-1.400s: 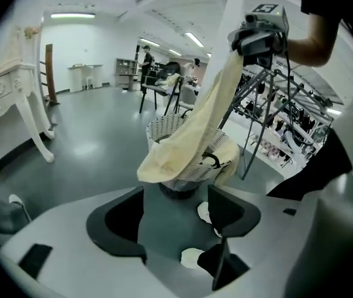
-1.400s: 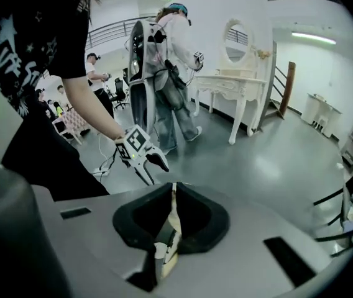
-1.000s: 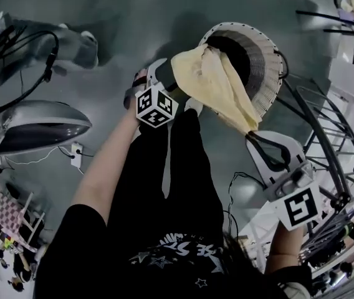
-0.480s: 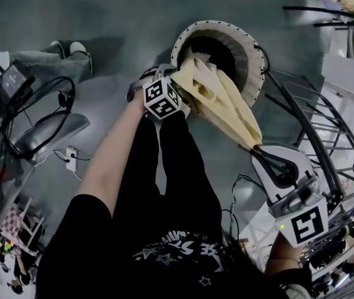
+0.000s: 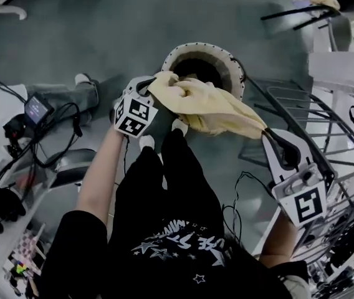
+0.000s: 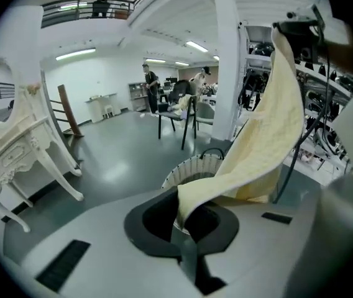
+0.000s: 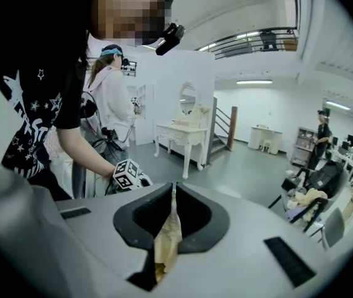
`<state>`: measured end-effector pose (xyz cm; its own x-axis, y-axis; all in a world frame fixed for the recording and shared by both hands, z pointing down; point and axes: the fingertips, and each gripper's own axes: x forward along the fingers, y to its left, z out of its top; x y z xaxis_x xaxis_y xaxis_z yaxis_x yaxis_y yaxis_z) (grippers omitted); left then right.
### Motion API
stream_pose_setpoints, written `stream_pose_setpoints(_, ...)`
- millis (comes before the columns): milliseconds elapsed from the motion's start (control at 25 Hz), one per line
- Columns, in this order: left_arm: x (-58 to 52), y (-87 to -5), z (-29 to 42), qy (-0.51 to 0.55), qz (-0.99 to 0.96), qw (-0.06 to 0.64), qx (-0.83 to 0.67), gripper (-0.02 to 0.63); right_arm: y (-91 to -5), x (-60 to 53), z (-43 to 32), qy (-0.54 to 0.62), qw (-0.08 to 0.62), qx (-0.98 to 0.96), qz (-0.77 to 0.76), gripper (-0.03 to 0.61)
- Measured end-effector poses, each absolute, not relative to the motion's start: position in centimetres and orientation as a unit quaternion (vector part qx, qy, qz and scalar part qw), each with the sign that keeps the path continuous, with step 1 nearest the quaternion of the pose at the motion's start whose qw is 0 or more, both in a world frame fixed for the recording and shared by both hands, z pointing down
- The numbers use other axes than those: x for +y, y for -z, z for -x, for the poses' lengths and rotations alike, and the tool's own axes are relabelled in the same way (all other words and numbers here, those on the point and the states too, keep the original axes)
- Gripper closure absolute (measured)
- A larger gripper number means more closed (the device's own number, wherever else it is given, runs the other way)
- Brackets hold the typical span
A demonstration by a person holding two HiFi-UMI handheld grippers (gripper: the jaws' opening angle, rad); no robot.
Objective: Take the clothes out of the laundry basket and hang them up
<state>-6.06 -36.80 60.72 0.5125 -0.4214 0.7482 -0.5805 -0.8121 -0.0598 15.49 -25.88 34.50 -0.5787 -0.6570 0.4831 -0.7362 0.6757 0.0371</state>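
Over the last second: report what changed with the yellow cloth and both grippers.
The left gripper has just been closing its jaws and now pinches the yellow cloth. The cloth has been lifted and now spans between both grippers over the laundry basket. The right gripper stayed shut on its end of the cloth, and the basket stayed on the floor.

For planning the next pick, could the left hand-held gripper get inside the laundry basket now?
Probably not: the left hand-held gripper is shut on the yellow garment, stretched to the right hand-held gripper above the laundry basket.
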Motion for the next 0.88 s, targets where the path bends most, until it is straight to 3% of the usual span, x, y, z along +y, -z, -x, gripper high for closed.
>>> stream_pose_setpoints(560,-31.5,-37.3,3.0,-0.248,-0.928,0.053,-0.275,0.595,-21.6,-13.6,-18.6,-0.051,0.142,-0.758,-0.634,0.552)
stream_pose_setpoints(880,-25.5,-29.2,0.5,-0.227,-0.950,-0.001,-0.215,0.595,-17.8,-0.3,-18.9,-0.036,0.108,-0.676,-0.728,0.552)
